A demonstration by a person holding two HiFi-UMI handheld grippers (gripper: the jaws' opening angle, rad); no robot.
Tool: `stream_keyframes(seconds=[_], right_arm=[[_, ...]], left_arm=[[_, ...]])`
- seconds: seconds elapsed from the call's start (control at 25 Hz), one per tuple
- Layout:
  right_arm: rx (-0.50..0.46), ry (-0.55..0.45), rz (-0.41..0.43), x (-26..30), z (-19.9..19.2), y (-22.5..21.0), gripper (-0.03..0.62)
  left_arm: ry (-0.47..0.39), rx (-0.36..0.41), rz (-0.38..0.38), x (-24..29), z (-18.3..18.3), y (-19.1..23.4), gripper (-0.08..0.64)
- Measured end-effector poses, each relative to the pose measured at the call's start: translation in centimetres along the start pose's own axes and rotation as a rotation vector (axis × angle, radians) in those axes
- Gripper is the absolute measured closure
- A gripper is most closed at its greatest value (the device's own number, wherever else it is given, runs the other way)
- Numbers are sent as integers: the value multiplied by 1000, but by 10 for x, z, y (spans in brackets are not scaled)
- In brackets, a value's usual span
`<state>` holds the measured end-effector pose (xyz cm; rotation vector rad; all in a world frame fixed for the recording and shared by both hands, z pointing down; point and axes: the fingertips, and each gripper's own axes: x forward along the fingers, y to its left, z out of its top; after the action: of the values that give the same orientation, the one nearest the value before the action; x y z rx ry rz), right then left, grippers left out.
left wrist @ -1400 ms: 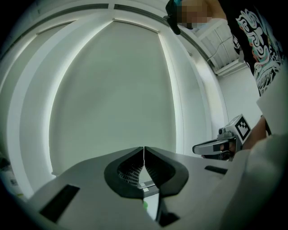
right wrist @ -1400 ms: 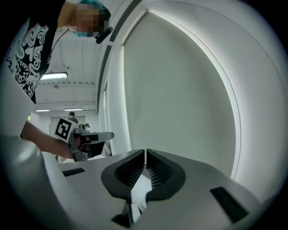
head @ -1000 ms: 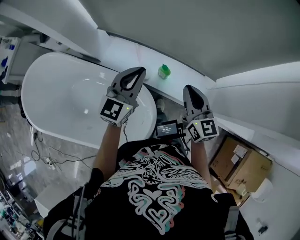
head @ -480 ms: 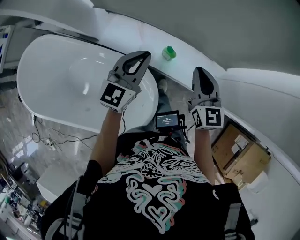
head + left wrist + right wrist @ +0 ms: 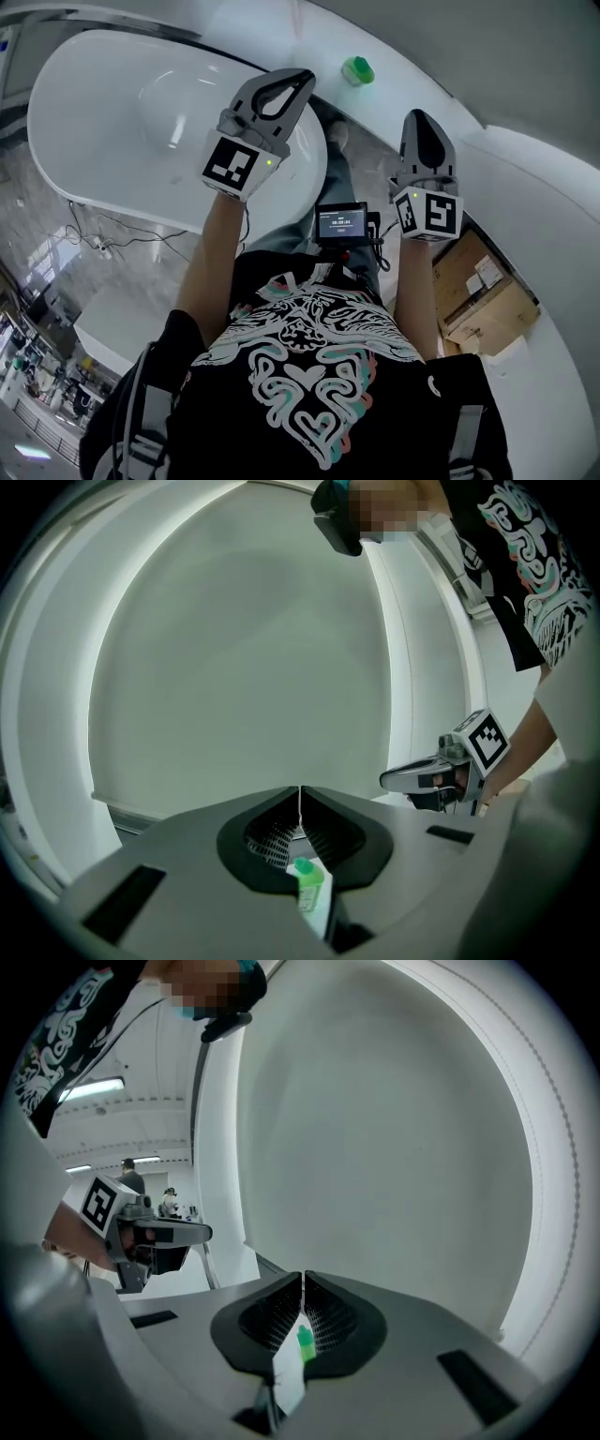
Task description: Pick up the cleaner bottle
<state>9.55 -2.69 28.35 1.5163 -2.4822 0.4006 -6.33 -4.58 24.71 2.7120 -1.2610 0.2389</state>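
Note:
The cleaner bottle, white with a green cap, stands upright on the white ledge behind the tub. My left gripper is shut and empty, its tips a short way left of and nearer than the bottle. To the right of the bottle and nearer to me, my right gripper is also shut and empty. In the left gripper view the bottle shows through the gap below the closed jaws of the left gripper. The right gripper view shows the bottle the same way, under the right gripper.
A white oval bathtub fills the left. Cables lie on the marble floor beside it. A cardboard box sits at the right under the curved white counter. A small screen hangs at the person's chest.
Both grippers have come down and forward toward the ledge, and stay shut. The bottle has shifted up and to the right in the head view as the head moved.

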Motion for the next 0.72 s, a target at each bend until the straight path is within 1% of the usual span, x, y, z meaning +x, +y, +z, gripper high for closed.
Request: stream_keyframes(seconds=[0.2,0.36,0.56,0.72], right_arm=[[16,24,19,15,-27,-5,557],[12,69,5,26,-45,-12,557],[-8,118,24,43,-66,-11,557],[-12,137,43,55,-80,-12,557]], left_arm=[[41,16,-7,12,-32,0,538],[74,10,-17,20,-53,0,538],[97,2,-2,26,-72,14,538],[113,24,-2,32,-88,21,538]])
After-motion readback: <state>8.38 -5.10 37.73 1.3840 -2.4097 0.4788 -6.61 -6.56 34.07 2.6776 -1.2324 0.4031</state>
